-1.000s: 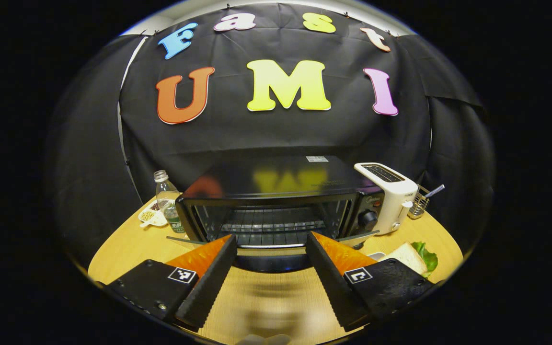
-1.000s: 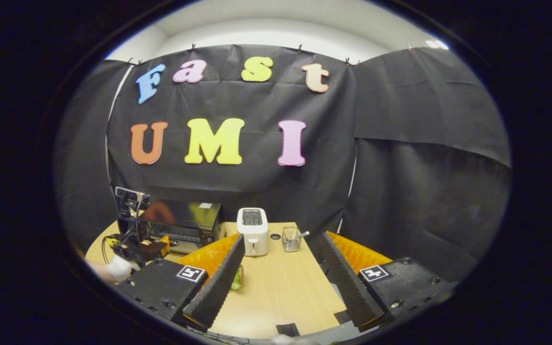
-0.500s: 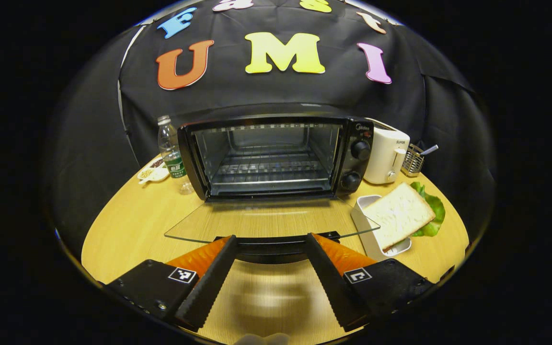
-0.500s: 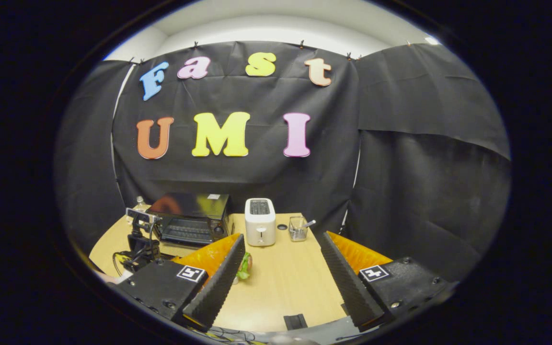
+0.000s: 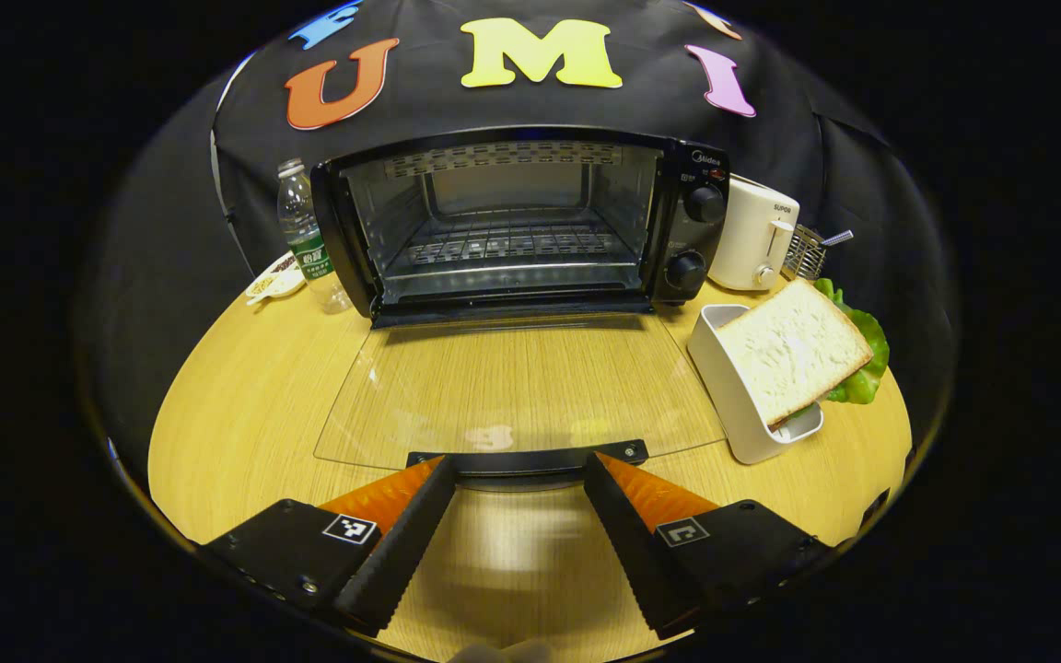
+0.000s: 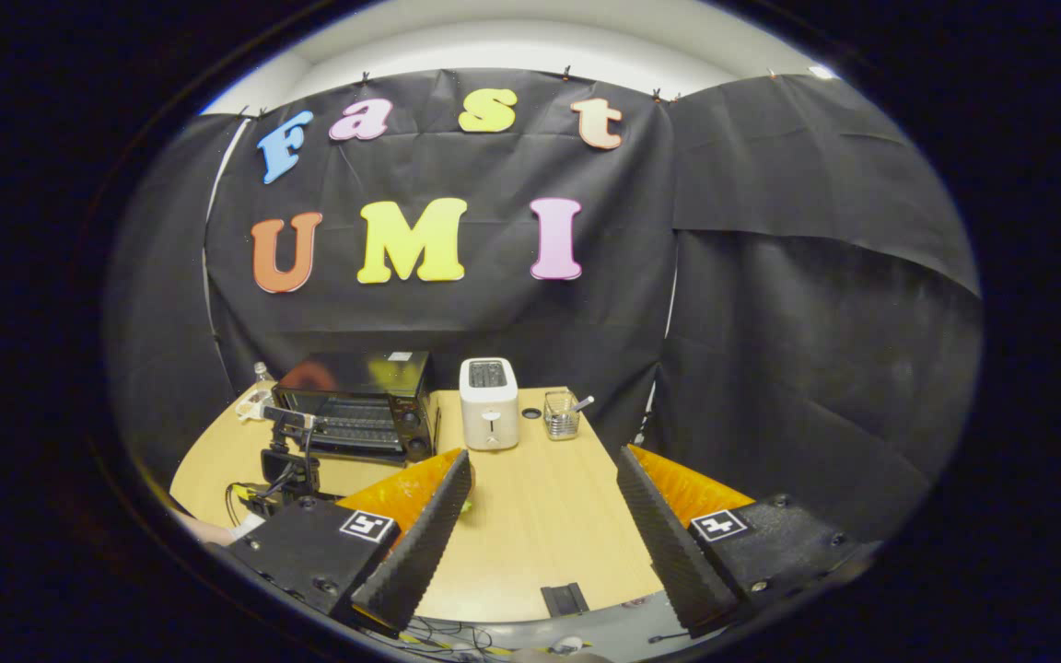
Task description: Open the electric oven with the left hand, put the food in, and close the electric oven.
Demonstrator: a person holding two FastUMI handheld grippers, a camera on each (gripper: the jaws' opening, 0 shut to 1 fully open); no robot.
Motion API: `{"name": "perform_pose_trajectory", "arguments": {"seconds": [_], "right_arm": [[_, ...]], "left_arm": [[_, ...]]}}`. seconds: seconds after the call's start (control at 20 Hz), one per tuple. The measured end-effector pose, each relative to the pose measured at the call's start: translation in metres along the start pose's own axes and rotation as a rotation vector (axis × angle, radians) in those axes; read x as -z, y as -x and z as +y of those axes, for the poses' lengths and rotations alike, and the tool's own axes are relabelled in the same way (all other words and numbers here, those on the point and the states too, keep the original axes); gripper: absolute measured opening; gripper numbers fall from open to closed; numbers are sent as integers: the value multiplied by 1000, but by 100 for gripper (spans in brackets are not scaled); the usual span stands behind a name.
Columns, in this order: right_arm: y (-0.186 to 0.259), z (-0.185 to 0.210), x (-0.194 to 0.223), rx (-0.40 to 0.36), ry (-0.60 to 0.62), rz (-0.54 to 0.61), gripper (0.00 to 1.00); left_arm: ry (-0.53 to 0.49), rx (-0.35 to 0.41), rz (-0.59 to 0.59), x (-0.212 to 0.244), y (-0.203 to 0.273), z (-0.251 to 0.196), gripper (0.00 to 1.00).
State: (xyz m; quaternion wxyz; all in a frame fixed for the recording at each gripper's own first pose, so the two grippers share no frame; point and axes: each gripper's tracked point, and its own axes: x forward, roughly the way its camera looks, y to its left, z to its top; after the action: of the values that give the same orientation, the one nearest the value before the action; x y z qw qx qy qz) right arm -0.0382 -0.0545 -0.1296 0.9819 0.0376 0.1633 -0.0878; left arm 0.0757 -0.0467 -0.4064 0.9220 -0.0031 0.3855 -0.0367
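Oven (image 5: 530, 221) door (image 5: 512, 387) down flat; bread (image 5: 793, 348) at tabletop's right edge, yet to load. Left gripper (image 5: 517, 479) and right gripper (image 6: 544, 474) wide open, empty.

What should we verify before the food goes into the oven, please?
1. Oven door fully lowered, lying flat: ok.
2. Oven rack inside bare: ok.
3. Left gripper open, fingers astride the door handle; contact: cannot tell.
4. Right gripper open and holding nothing: ok.
5. Bread slice on lettuce, resting on the white tray beside the oven: ok.
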Motion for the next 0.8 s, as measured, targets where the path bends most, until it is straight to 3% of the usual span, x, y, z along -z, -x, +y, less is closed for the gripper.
{"name": "perform_pose_trajectory", "arguments": {"seconds": [0.15, 0.2, 0.3, 0.35, 0.4, 0.8], "right_arm": [[-25, 6, 21, -55, -24, 25, 93], [-39, 7, 34, -72, -24, 42, 100], [-68, 7, 54, -96, -67, 58, 100], [-84, 14, 67, -126, -98, 83, 94], [-100, 25, 83, -164, -127, 119, 100], [-216, 105, 165, -462, -294, 367, 100]], "left_arm": [[10, 33, -63, -10, 30, 7, 96], [27, 48, -93, -16, 44, 12, 96], [52, 79, -148, -29, 78, 18, 96], [55, 68, -184, -38, 96, 29, 96], [61, 53, -208, -47, 113, 39, 96], [89, -91, -463, -131, 248, 99, 93]]}}
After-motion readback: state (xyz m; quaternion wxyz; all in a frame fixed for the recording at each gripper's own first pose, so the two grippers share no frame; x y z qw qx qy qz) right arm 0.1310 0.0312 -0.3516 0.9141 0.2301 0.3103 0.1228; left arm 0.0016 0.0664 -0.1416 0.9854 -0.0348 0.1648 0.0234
